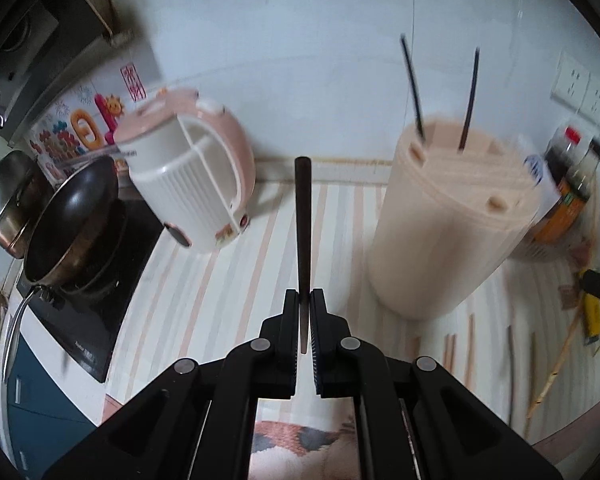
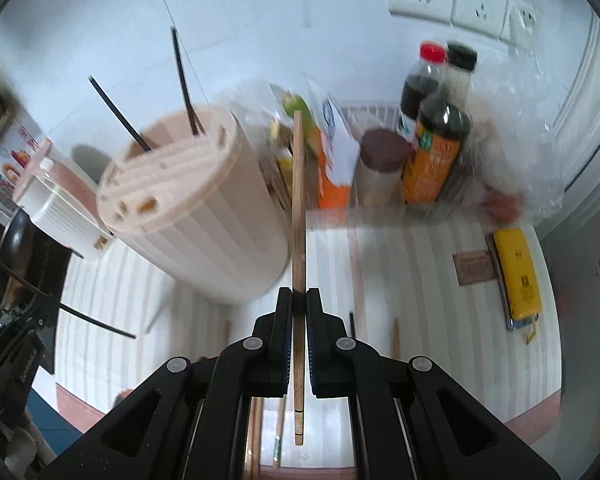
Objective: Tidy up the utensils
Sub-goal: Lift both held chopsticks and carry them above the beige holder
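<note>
A beige ribbed utensil holder [image 1: 452, 216] stands on the striped counter, with two dark chopsticks [image 1: 468, 100] sticking up from its slotted lid. It also shows in the right wrist view [image 2: 196, 216]. My left gripper [image 1: 304, 300] is shut on a dark chopstick [image 1: 302, 216], held above the counter left of the holder. My right gripper [image 2: 299, 300] is shut on a light bamboo chopstick [image 2: 297, 200], just right of the holder. Several loose chopsticks [image 1: 512, 364] lie on the counter in front of the holder.
A pink and white kettle [image 1: 188, 176], a black pan [image 1: 72, 216] and a steel pot [image 1: 8, 196] stand at the left on a cooktop. Sauce bottles [image 2: 432, 136] and packets fill a rack at the back right. A yellow box [image 2: 518, 276] lies at the right.
</note>
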`<state>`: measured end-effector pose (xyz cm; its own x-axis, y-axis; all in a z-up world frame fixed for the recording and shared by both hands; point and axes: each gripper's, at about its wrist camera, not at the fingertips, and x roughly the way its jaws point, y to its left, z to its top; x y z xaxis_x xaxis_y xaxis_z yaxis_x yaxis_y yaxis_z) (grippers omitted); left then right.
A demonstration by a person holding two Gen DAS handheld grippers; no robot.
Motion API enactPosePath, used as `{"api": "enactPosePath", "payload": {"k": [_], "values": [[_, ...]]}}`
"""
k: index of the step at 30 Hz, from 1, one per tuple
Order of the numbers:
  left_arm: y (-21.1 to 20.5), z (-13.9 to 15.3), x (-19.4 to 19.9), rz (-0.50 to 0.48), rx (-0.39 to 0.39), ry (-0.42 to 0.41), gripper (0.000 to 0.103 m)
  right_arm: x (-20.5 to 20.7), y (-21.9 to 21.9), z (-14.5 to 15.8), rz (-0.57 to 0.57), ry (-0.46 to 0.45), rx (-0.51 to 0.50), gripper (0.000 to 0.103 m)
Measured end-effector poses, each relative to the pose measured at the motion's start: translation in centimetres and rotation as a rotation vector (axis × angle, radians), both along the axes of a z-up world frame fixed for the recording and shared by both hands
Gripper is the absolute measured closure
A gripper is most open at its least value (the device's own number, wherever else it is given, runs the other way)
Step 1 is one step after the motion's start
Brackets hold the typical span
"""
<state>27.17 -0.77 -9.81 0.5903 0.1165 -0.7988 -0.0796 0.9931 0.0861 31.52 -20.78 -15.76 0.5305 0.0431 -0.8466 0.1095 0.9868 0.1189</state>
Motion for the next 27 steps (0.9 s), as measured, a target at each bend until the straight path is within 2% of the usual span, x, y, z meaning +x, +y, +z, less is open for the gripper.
{"api": "enactPosePath", "payload": {"k": [7,16,21,27], "values": [[-0.6,7.0,0.3,-0.022,-0.095,-0.111,0.1,1.0,1.0,5.4,0.029,-0.112,0.043,0.096],[-0.7,15.6,3.8,-0.041,-0.304,-0.232,0.1,5.5,0.5,13.6,0.018,-0.26,0.07,0.096],[-1.2,17.1,7.2,-0.047,-0.376,-0.247,0.1,9.4,0.4,15.8,-0.007,-0.299,0.113,0.096],[-2.1,14.8,11.4,-0.045,-0.397,-0.174,0.1,12.9,1.3,15.3,-0.029,-0.344,0.133,0.096]]}}
